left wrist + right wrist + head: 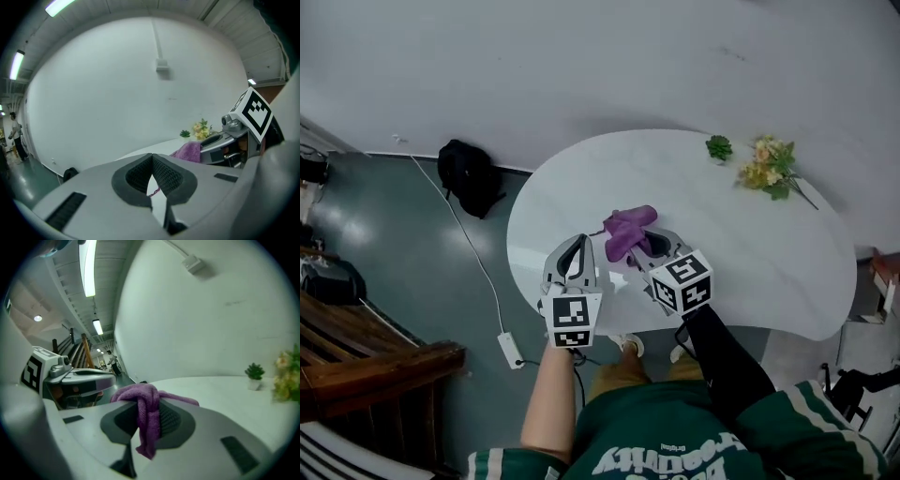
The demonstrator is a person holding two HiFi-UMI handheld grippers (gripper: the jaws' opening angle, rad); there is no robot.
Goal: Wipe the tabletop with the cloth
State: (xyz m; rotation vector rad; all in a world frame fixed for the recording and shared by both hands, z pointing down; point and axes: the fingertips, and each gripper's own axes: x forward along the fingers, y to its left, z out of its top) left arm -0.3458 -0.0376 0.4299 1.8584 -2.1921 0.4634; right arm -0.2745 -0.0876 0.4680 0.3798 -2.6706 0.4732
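A purple cloth (628, 230) hangs bunched from my right gripper (639, 247), which is shut on it just above the near part of the white oval table (750, 225). In the right gripper view the cloth (146, 399) is pinched between the pads and droops down in front of them, at the right gripper (150, 405). My left gripper (579, 242) hovers just left of the cloth near the table's front edge. Its pads meet with nothing gripped, as the left gripper (152, 159) view shows. From there the cloth (187, 152) and right gripper (225, 143) appear to the right.
A bunch of yellow flowers (769, 167) and a small green plant (719, 147) lie at the table's far right. On the floor to the left are a black bag (469, 176), a white power strip (510, 350) with its cable, and wooden furniture (366, 366).
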